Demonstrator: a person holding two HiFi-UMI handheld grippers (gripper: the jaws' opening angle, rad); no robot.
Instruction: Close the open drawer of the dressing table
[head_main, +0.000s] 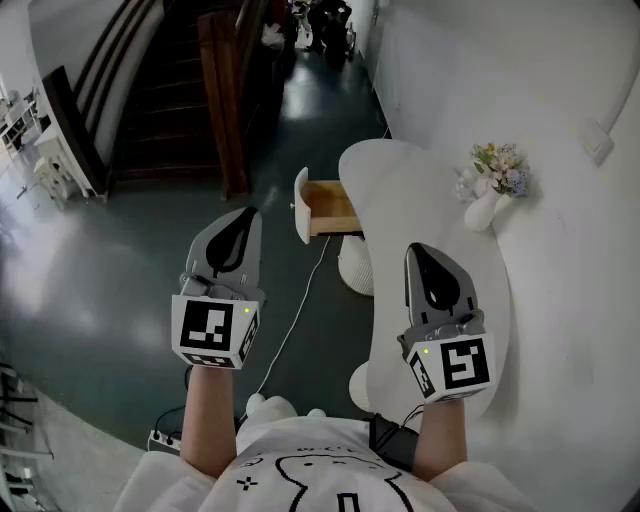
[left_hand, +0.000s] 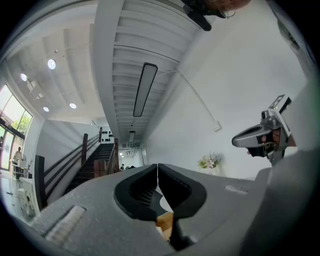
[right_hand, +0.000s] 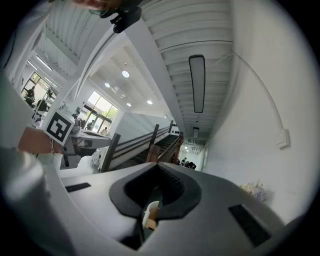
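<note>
Drawer (head_main: 328, 206): I see it pulled out of dressing table (head_main: 430, 215).
Left gripper (head_main: 243, 215): jaws together, empty.
Right gripper (head_main: 415, 251): jaws together, empty.

The left forearm (head_main: 207, 425) and right forearm (head_main: 441, 440) reach forward from the body, side by side and well apart. The left tool (head_main: 246, 214) points ahead, its tip leaning slightly toward the right; its jaws are pressed together along one seam, with nothing between them. The right tool (head_main: 414, 249) sits a little nearer the body, its jaws also together and empty. The left marker cube (head_main: 215, 333) and right marker cube (head_main: 452, 366) face up toward the head.
</note>
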